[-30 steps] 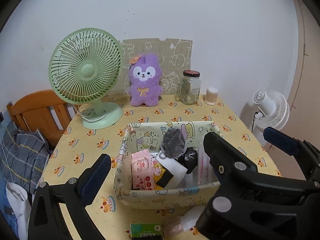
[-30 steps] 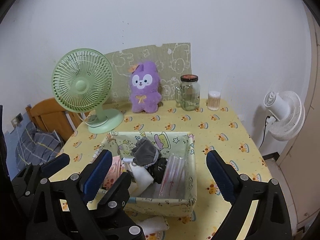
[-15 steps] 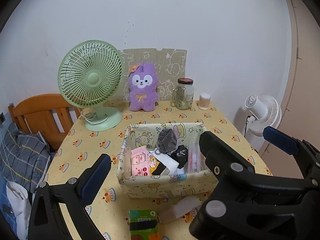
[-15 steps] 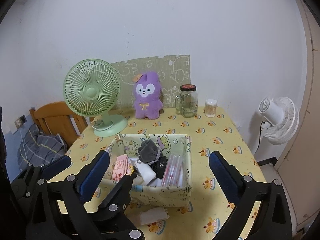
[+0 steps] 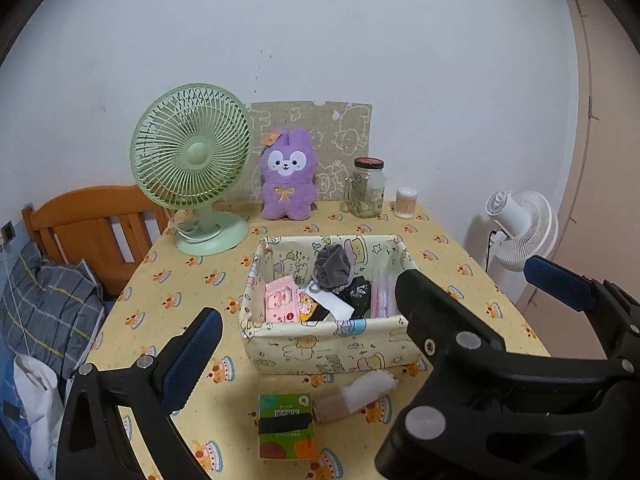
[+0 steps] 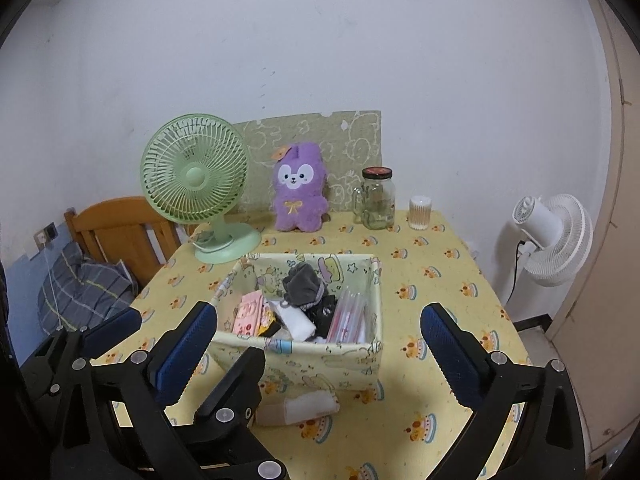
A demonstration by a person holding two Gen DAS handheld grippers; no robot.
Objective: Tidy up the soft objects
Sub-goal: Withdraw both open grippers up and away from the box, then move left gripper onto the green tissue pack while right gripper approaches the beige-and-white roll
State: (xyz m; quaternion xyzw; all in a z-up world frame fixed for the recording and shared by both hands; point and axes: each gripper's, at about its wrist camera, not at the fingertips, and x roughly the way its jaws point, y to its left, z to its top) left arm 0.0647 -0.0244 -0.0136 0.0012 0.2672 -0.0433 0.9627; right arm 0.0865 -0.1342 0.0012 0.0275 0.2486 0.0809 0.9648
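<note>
A cartoon-print fabric basket (image 5: 328, 346) (image 6: 304, 364) stands mid-table. It holds a grey scrunchie (image 5: 332, 270), a pink tissue pack (image 5: 280, 300), white and black cloths and a clear packet (image 6: 348, 316). A white and beige cloth roll (image 5: 356, 394) (image 6: 298, 408) lies on the table just in front of it, beside a green box (image 5: 285, 424). A purple plush (image 5: 286, 176) sits by the back wall. My left gripper (image 5: 320, 320) and right gripper (image 6: 319, 312) hover side by side, nearer than the basket. Both are open wide with nothing between the pads. Their fingers overlap in both views.
A green desk fan (image 5: 192, 160) stands back left, a glass jar (image 5: 368, 188) and a swab pot (image 5: 406, 202) back right. A wooden chair (image 5: 96, 224) with plaid cloth is left of the table, a white floor fan (image 6: 556, 236) and a door on the right.
Both grippers have drawn back from the basket, so it looks smaller. The cloth roll and the green box now show fully in front of it.
</note>
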